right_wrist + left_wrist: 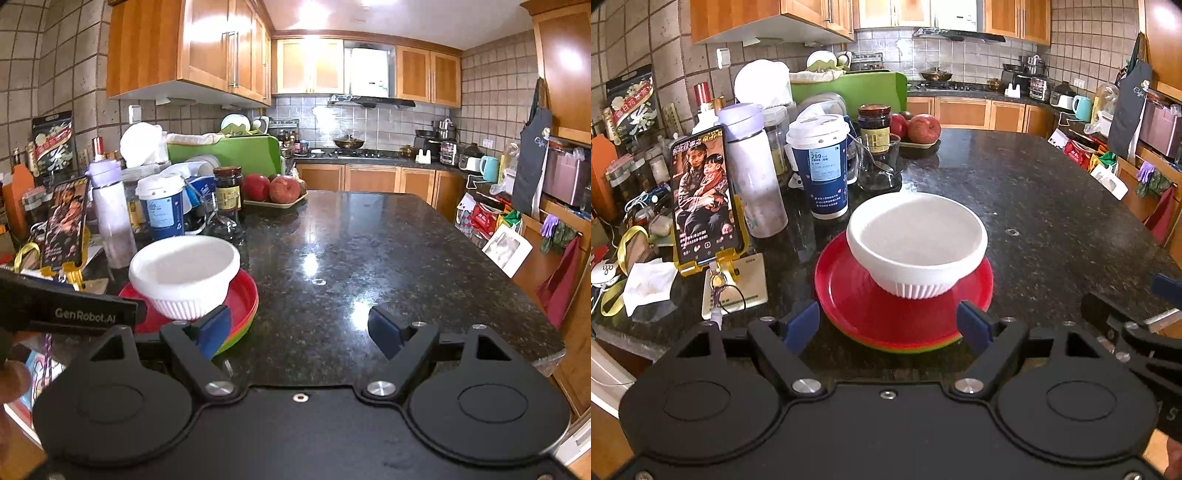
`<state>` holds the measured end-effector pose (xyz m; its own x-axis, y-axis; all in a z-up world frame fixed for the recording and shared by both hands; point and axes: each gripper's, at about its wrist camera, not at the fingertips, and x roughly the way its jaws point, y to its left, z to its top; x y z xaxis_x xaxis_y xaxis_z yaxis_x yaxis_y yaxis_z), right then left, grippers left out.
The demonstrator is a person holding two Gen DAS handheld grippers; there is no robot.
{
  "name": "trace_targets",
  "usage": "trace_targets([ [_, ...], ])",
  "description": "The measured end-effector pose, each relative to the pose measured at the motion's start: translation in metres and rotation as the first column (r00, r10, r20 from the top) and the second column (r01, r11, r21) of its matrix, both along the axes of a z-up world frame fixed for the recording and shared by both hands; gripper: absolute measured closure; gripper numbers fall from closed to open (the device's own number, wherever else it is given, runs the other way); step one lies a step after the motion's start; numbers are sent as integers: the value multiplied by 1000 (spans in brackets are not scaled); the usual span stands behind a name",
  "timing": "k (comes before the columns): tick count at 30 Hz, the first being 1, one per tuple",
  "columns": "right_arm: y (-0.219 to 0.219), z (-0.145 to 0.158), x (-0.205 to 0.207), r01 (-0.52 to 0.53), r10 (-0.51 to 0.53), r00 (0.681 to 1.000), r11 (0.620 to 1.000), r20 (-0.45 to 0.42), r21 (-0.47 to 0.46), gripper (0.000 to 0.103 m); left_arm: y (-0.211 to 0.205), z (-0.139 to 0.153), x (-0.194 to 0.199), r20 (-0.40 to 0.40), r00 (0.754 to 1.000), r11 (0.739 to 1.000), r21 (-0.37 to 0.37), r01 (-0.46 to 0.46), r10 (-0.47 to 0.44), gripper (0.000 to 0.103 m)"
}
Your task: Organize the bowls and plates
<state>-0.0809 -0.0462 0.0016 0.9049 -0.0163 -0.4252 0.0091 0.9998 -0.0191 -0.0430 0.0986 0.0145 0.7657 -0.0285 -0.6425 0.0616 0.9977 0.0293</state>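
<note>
Left wrist view: white bowl (916, 245) sits on red plate (903, 295), stacked plates on desk (1034, 206).
Left claw (888, 326): jaws apart, empty, just before plate.
Right claw (299, 330): jaws apart, empty, beside stack.

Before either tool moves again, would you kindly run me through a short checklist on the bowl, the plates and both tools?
1. Left tool open with nothing between its fingers: ok.
2. Right tool open and empty, over bare granite countertop: ok.
3. White bowl upright on the red plate: ok.
4. Plates stacked evenly, a green plate showing under the red one: ok.
5. Room around the stack: not ok on its left, where the paper cup and phone on its stand stand close; the right side is free.
6. Whether the bowl is empty: ok, nothing shows inside it.
</note>
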Motion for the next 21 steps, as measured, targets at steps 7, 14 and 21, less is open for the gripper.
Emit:
trace_targets([
  [7, 1, 0, -7, 4, -4, 1000, 1000, 2, 28, 19, -1, -2, -10, -5, 1000, 1000, -1, -7, 7, 21],
  [14, 2, 0, -11, 12, -12, 1000, 999, 8, 33, 18, -4, -3, -16, -3, 1000, 1000, 3, -1, 1, 21],
  [21, 3, 0, -10, 11, -11, 1000, 999, 9, 39, 18, -4, -2, -17, 1, 1000, 1000, 7, 2, -2, 21],
])
